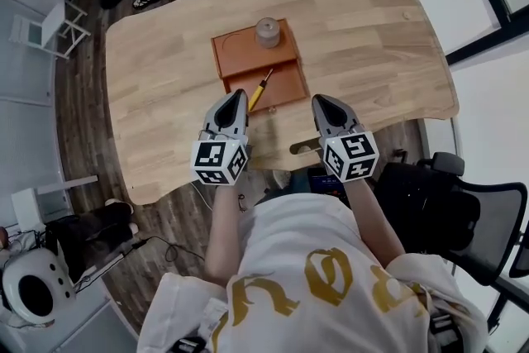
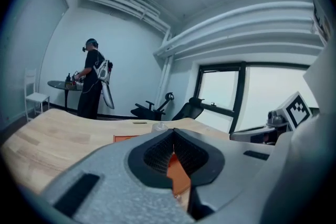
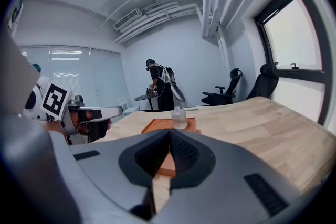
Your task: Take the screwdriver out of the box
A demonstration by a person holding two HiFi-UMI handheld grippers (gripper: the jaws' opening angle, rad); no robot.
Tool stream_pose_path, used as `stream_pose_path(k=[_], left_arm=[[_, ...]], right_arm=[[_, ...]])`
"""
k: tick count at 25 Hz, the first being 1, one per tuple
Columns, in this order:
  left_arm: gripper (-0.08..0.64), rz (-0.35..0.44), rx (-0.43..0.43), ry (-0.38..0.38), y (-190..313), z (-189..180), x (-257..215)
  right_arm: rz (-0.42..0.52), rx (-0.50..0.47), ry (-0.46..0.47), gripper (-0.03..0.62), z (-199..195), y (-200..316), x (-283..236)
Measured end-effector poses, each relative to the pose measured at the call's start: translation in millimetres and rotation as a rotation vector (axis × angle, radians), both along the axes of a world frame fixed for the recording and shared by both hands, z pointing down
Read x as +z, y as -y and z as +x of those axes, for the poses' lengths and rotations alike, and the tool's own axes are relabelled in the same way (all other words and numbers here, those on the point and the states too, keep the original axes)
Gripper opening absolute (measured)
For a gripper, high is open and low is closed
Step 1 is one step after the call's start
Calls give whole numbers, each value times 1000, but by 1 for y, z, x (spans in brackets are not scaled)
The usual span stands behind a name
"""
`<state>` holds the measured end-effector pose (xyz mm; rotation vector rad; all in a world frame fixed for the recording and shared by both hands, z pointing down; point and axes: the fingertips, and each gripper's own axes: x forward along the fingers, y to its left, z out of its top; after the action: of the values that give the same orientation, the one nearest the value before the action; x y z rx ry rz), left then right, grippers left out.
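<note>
Head view has the wooden table (image 1: pixel 157 54) with the orange box (image 1: pixel 221 54) sitting about mid-frame. The screwdriver (image 1: pixel 259 90), yellow handle, lies slantwise in the box's lower compartment, tip pointing to the upper right. A small clear jar (image 1: pixel 268 31) stands in the upper compartment. The left gripper (image 1: pixel 240 95) has its nose right beside the lower end of the handle, at the box's lower edge, though I can't tell if it's touching. The right gripper (image 1: pixel 317 100) sits just off the box's lower right corner, over bare table. In the left gripper view the fingers are pressed together and empty, with a bit of orange box peeking past them. Right gripper view is the same deal: tips together, empty, box and jar ahead. A person (image 3: pixel 160 84) stands in the background.
</note>
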<state>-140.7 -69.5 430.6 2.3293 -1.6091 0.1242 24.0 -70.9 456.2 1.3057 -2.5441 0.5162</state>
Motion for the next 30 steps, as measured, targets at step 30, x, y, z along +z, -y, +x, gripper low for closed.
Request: stream_pose_path(k=[30], left_arm=[[9,-83,38,52,50,5,31]], right_arm=[[-40,-17,26,12,-3,44,20]])
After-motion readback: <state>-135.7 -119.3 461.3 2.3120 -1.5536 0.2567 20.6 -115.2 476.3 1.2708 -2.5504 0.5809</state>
